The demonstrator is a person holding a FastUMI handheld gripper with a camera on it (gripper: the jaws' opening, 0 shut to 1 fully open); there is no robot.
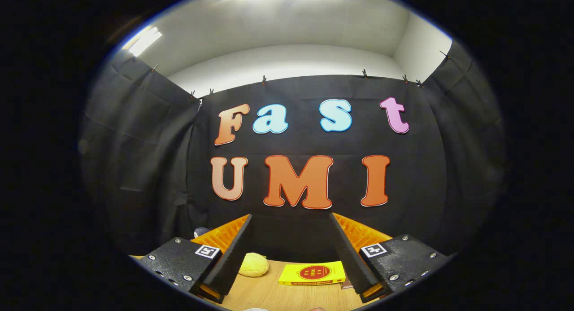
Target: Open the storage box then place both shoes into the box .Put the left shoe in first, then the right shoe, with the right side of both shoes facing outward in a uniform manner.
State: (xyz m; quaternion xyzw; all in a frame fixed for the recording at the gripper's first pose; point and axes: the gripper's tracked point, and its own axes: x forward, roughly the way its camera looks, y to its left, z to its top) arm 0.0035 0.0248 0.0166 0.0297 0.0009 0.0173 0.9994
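The gripper [291, 252] is held level, aimed at the booth's back wall, its fingers wide apart with nothing between them. Just ahead, on the table [269, 293], lie a yellow book [312, 273] and a pale yellow lump [254, 264], near each other but not touching. Where the storage box and shoes stand I cannot tell. By my judgement the task has not begun: the next move calls for tilting down to find the box and open it.

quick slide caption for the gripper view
Open gripper held above a wooden table, a yellow box and a pale yellow lump between its fingers.
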